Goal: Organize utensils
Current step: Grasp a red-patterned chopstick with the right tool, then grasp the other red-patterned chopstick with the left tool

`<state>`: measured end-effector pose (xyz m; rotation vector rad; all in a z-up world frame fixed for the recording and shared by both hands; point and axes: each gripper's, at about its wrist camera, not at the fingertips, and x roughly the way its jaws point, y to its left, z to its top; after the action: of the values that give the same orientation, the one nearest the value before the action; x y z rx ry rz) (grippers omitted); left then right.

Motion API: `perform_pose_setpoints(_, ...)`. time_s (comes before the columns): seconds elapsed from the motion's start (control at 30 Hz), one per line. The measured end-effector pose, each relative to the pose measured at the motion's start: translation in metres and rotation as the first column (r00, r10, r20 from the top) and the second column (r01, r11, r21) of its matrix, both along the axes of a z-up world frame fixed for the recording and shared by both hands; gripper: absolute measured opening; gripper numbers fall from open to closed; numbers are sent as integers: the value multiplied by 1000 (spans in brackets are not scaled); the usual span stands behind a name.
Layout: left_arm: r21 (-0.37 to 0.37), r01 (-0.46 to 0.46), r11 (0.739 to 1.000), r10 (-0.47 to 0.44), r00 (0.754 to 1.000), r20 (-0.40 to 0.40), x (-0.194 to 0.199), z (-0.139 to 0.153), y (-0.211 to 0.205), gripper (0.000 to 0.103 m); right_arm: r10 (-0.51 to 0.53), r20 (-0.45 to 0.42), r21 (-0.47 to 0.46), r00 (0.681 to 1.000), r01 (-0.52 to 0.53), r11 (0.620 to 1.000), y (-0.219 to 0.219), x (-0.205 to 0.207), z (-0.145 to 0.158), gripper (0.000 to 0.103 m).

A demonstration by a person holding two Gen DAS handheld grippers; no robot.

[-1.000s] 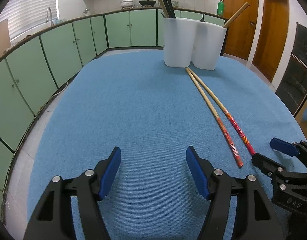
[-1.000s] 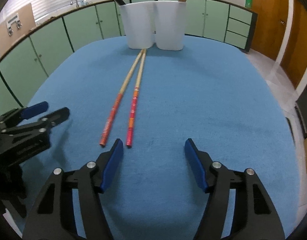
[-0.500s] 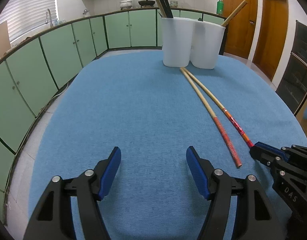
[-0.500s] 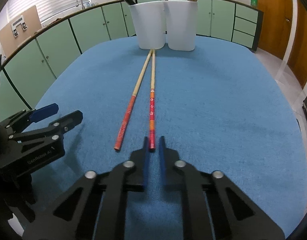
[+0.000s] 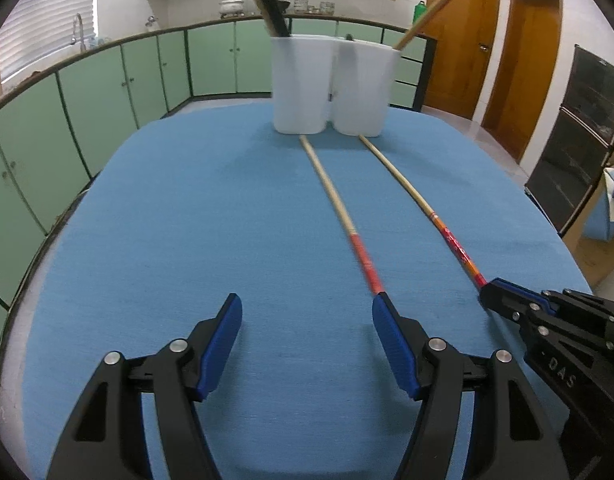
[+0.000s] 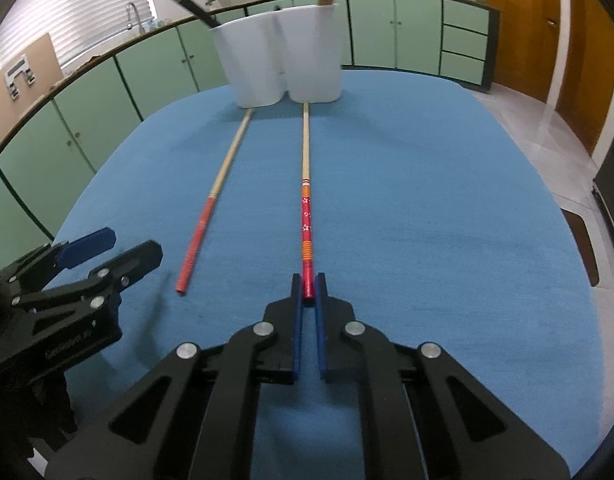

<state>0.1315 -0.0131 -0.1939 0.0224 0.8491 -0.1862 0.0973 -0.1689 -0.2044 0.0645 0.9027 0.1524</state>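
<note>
Lifting the pinched chopstick cleanly looks like the step in hand, judged first from the left wrist view: the left gripper (image 5: 307,344) hangs with its jaws wide and empty over the blue table (image 5: 167,240), its right pad just beside the red end of the loose chopstick (image 5: 339,216), while the right gripper (image 5: 503,298) bites the end of the patterned chopstick (image 5: 427,210). From the right wrist view, the jaws are narrow, clamped on that patterned chopstick (image 6: 306,200); raise the end gently so the far tip clears the white holder (image 6: 283,64). Counted: two chopsticks lying on the table, one holder with two cups, and some utensils standing in them.
</note>
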Motion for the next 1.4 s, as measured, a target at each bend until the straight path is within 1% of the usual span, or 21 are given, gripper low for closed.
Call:
perform_pose_setpoints(0.2,1,27,1000,-27,999,-16,0,-3,-17,64,-7,-4,4,1000,7,1000,-8,2,0,5)
perform_pose_setpoints(0.37,13,26,1000,-25,999,-43,3,-8,-25,54,-2,-6,6,1000,2,1000,-7,2,-1,5)
perform_pose_setpoints(0.47,24,18,1000,-17,999,-41,3,-8,-26,46,-1,-8,12,1000,1,1000,-8,3,-1,5)
perform_pose_setpoints(0.5,25,18,1000,-17,999,-40,3,-8,-27,41,-1,-8,13,1000,1,1000,-8,3,-1,5)
perform_pose_setpoints(0.53,25,19,999,-18,999,-39,3,-8,-27,33,-1,-8,12,1000,1,1000,-8,3,-1,5)
perform_pose_setpoints(0.57,24,20,1000,-20,999,-38,3,-8,-27,27,-1,-8,12,1000,1,1000,-8,3,-1,5)
perform_pose_setpoints(0.6,23,20,1000,-19,999,-37,2,-8,-27,20,-1,-8,14,1000,2,1000,-8,2,-1,5)
perform_pose_setpoints(0.63,21,19,1000,-18,999,-36,2,-8,-27,15,-2,-7,15,1000,2,1000,-8,2,-1,5)
perform_pose_setpoints(0.67,21,19,1000,-18,999,-36,2,-7,-26,13,-2,-8,15,1000,2,1000,-8,2,-1,5)
perform_pose_setpoints(0.7,22,15,1000,-15,999,-35,2,-7,-26,7,-2,-7,15,1000,2,1000,-8,2,-1,5)
perform_pose_setpoints(0.97,8,3,1000,-3,1000,-14,-4,-1,-20,6,1,1,22,1000,-1,1000,-8,-1,3,5)
perform_pose_setpoints(1.13,7,5,1000,-5,1000,10,-13,9,-18,6,7,24,20,1000,-7,1000,-7,-6,12,5)
perform_pose_setpoints(1.23,14,5,1000,-6,999,41,-20,20,-18,6,9,38,22,999,-10,1000,-7,-9,19,5)
perform_pose_setpoints(1.4,4,11,1000,-11,994,111,-29,48,-15,6,10,73,32,997,-13,999,-8,-15,35,5)
